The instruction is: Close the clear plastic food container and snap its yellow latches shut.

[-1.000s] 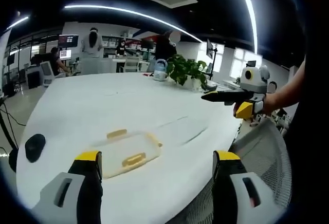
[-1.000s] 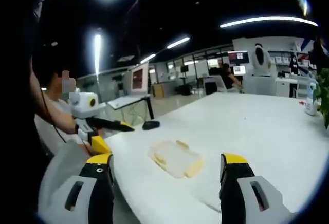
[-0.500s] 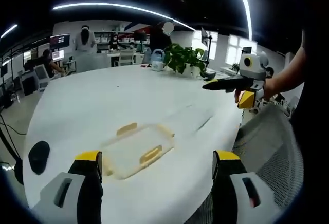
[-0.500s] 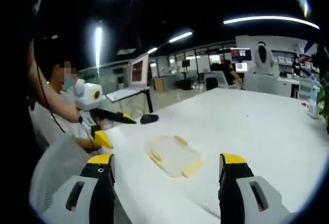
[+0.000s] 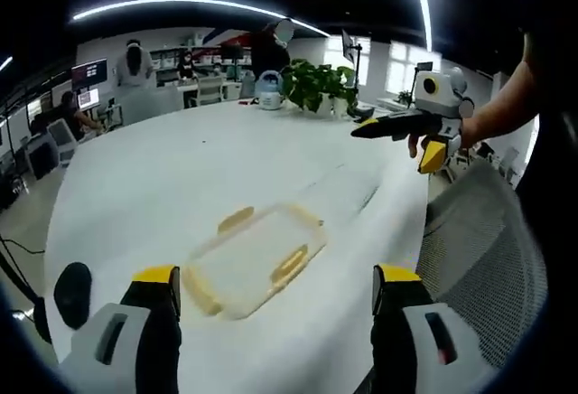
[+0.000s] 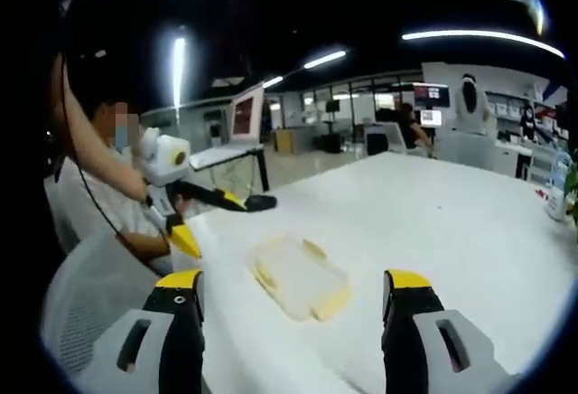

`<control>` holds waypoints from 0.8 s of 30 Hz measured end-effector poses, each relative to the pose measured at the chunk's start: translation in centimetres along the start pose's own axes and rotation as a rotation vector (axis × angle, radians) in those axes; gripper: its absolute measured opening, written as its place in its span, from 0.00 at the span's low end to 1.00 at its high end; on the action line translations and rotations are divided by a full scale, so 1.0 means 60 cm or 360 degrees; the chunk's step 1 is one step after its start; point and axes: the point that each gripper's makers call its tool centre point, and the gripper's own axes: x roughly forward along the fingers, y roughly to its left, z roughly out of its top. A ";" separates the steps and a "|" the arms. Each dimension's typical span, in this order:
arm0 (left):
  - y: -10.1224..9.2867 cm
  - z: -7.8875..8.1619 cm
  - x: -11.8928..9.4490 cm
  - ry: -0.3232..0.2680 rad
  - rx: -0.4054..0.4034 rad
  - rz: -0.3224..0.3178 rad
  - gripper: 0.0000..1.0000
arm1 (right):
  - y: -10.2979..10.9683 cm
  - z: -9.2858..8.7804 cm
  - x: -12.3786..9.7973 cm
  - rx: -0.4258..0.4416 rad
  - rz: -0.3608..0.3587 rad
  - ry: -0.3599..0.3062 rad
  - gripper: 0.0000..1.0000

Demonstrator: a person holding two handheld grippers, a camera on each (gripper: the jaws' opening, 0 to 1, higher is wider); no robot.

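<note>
The container (image 5: pixel 253 260) is lying flat on the white worktop (image 5: pixel 181 177), its lid seemingly on, yellow latches (image 5: pixel 289 266) apparently awaiting snapping. The left gripper (image 5: pixel 275 322) and right gripper (image 6: pixel 293 326) are hovering above, jaws apart, touching nothing.

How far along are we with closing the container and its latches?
Done: the lid appears to sit on the clear container, lying flat on the white table. In hand: nothing; the left hand-held gripper and right hand-held gripper are open, above and short of the container. Left: snapping the yellow latches, which seem splayed outward, though that is hard to confirm.
</note>
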 end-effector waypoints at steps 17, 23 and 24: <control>0.045 -0.032 0.019 0.0201 0.0203 -0.0102 0.87 | -0.014 -0.022 0.044 -0.0129 0.0071 0.0163 0.80; 0.048 -0.030 0.020 0.0228 0.0247 -0.0143 0.85 | -0.015 -0.023 0.054 -0.0139 0.0101 0.0186 0.77; 0.049 -0.030 0.023 0.0235 0.0255 -0.0159 0.85 | -0.014 -0.025 0.056 -0.0149 0.0106 0.0195 0.77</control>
